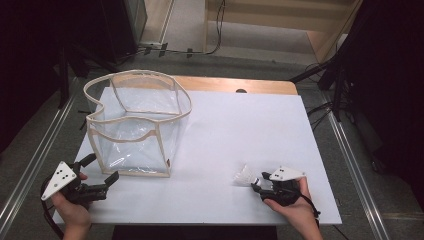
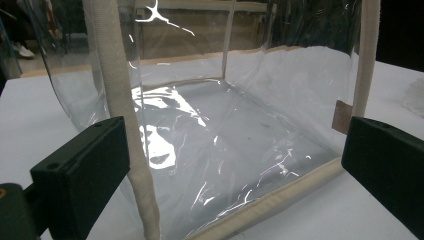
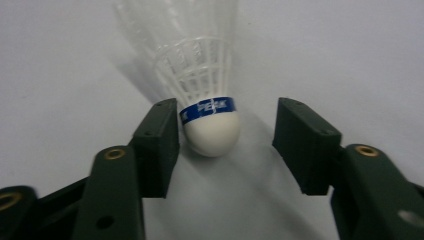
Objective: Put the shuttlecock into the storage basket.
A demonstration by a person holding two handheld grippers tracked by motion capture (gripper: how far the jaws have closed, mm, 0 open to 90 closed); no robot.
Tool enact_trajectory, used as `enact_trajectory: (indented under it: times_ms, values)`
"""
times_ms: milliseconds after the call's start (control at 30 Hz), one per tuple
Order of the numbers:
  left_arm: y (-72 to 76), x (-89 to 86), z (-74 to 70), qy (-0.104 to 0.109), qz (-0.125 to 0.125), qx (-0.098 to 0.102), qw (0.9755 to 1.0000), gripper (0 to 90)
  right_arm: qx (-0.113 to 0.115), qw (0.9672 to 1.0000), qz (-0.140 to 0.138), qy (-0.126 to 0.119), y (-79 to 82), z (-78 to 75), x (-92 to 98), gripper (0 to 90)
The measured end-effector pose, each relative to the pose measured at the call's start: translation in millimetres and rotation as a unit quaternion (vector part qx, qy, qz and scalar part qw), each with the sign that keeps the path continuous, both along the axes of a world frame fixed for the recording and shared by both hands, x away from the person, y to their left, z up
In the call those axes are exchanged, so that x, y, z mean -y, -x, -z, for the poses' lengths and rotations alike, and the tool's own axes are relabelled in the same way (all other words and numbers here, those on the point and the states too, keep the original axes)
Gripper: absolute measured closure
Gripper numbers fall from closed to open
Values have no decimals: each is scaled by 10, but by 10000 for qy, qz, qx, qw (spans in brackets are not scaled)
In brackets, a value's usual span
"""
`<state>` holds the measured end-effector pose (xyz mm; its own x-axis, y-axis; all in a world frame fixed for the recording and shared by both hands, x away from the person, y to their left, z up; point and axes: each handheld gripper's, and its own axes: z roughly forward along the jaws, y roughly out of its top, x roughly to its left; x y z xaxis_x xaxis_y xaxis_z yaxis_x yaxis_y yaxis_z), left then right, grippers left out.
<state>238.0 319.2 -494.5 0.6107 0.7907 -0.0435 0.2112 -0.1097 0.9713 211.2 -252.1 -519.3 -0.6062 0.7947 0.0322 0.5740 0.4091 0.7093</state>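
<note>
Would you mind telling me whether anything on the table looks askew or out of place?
The clear bag stands upright, but its cloth-trimmed rim sags and bows unevenly instead of holding a square shape. The shuttlecock lies on its side on the white table, between the right claw's open jaws. Nothing looks spilled or damaged.

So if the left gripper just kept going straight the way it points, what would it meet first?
Most likely the clear bag: the left gripper faces its near wall, its open jaws either side of a beige-trimmed corner edge.
</note>
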Motion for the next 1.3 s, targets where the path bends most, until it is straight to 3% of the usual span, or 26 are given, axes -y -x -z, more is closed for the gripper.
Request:
enact_trajectory:
  times_ms: [467,733,900,1000,1033,1300]
  values:
    - [2,4,0,-3,-8,-12,10000,0,45,9997,-218,75,9,12,-20,614]
    - [3,3,0,-5,-22,-13,10000,0,14,9999,-162,17,6,10,-12,627]
    - [3,-2,1,1,-21,7,10000,0,1,9995,-27,-299,13,-55,2,629]
    - [3,-4,1,3,-22,8,10000,0,15,9996,64,-280,18,-90,-1,629]
    - [4,-5,1,3,-21,6,10000,0,5,9992,89,-381,6,-110,11,630]
    - [11,3,2,1,-36,27,10000,0,103,9992,135,-372,-36,-198,-5,631]
